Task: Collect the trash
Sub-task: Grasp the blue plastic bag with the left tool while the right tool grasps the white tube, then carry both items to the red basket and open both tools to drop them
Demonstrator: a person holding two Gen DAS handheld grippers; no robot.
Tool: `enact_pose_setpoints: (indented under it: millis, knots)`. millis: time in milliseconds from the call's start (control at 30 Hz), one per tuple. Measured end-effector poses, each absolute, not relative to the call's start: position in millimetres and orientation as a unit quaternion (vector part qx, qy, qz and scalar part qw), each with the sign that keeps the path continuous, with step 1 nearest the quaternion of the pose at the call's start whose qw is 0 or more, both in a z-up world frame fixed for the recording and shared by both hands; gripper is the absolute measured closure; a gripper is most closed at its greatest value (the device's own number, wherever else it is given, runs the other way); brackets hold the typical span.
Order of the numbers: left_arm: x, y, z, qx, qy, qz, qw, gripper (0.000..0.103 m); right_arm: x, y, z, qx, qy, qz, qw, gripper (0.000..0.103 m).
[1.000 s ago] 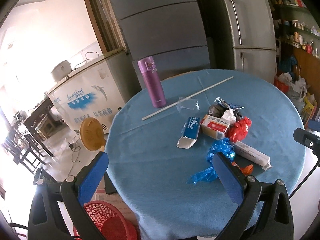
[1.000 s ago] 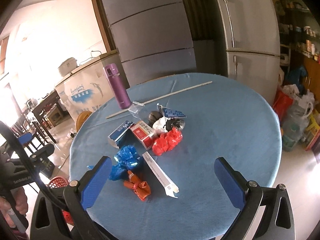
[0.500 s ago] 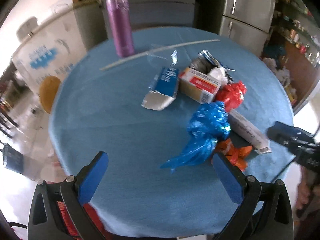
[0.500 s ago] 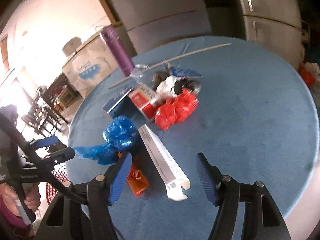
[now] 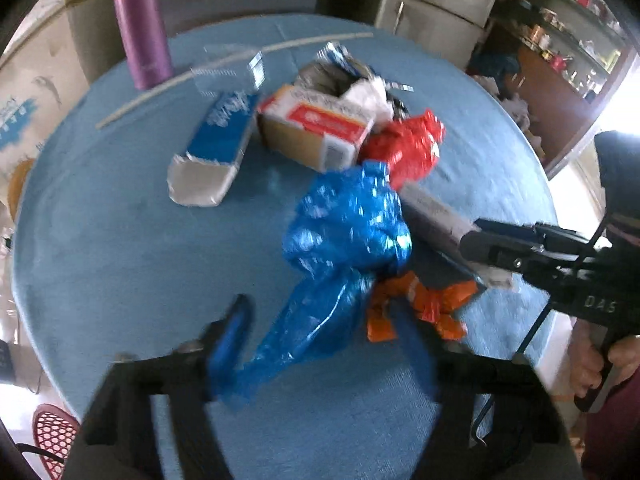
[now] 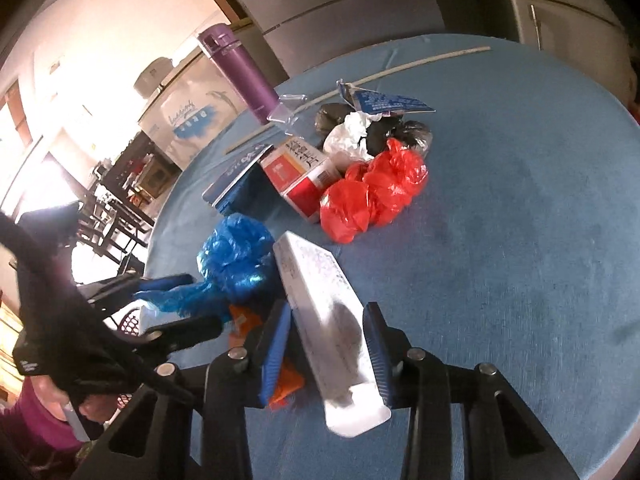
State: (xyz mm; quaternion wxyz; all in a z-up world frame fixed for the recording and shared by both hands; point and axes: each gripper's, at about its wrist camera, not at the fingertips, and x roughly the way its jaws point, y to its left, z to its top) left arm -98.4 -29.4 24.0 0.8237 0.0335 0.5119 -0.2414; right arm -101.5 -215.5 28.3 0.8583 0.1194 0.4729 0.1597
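Trash lies on a round blue table [image 5: 120, 272]. My left gripper [image 5: 332, 340] is blurred, its jaws partly closed around the tail of a crumpled blue plastic bag [image 5: 344, 232], apparently without pinching it. My right gripper [image 6: 326, 344] has its pads at both sides of a long white box [image 6: 324, 316]; it also shows from the side in the left wrist view [image 5: 520, 248]. An orange wrapper [image 5: 420, 308] lies under the bag and box. Behind are a red bag [image 6: 372, 196], a red-white carton [image 5: 316, 128], a blue carton [image 5: 216, 148] and black and white bags [image 6: 372, 132].
A purple flask [image 5: 140, 24] stands at the table's far edge beside a long white stick [image 5: 224, 64] and a clear wrapper [image 6: 288, 110]. A red mesh basket [image 5: 52, 436] sits on the floor at the left. A fridge and shelves stand behind.
Both grippers have moved down and forward to the trash. The left jaws have narrowed around the blue bag's tail. The right jaws have closed in onto the white box.
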Motion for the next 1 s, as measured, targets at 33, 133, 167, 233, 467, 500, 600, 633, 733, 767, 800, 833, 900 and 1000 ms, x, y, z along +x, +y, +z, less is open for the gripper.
enact_pose_setpoints:
  millis: [33,133,167,233,467,500,600,633,733,767,800,833,900,1000]
  knots:
    - [-98.6,-28.1,21.0,0.031,0.517,-0.244,0.820,0.055,-102.8,-215.9,29.2,0.118,0.471,0.159,0.859,0.061]
    - [-97.8,-23.3,13.6,0.013,0.529,-0.250,0.811,0.068,-101.0,-214.1,30.4,0.128,0.475,0.169,0.854,0.046]
    - [-97.9,-21.7,13.1,0.010,0.529,-0.250,0.811,0.070,-100.7,-213.2,30.7,0.124,0.473,0.167,0.856,0.046]
    - [-97.6,-19.7,13.3,0.011,0.526,-0.250,0.813,0.075,-96.9,-207.5,28.7,0.107,0.476,0.160,0.858,0.046]
    - [-113.1,-14.4,30.7,0.031,0.488,-0.262,0.832,0.081,-92.0,-193.1,21.3,0.073,0.482,0.140,0.862,0.078]
    - [-116.1,-12.8,34.5,0.032,0.481,-0.263,0.835,0.081,-92.5,-193.1,21.8,0.078,0.480,0.142,0.862,0.083]
    - [-123.9,-3.9,45.5,0.031,0.467,-0.261,0.844,0.081,-94.6,-194.7,25.5,0.093,0.475,0.140,0.864,0.086]
    - [-128.4,-0.4,48.9,0.026,0.463,-0.260,0.847,0.081,-94.5,-195.6,26.3,0.098,0.475,0.142,0.863,0.086]
    - [-137.6,15.5,61.8,0.006,0.454,-0.246,0.856,0.081,-99.1,-196.7,34.5,0.117,0.469,0.153,0.862,0.086]
    - [-142.5,24.1,68.4,0.000,0.450,-0.234,0.861,0.081,-101.1,-194.9,39.9,0.124,0.464,0.161,0.862,0.086]
    - [-146.7,29.7,73.1,-0.004,0.447,-0.225,0.866,0.081,-102.9,-192.6,43.4,0.128,0.461,0.164,0.863,0.086]
    - [-152.3,39.0,79.3,-0.008,0.443,-0.212,0.871,0.081,-104.3,-190.2,49.4,0.137,0.456,0.174,0.862,0.086]
    - [-163.0,58.0,89.8,-0.018,0.441,-0.183,0.878,0.081,-106.4,-185.8,59.5,0.151,0.449,0.193,0.859,0.086]
    - [-189.3,101.1,105.7,-0.050,0.438,-0.132,0.888,0.081,-108.6,-169.6,76.2,0.166,0.434,0.227,0.856,0.086]
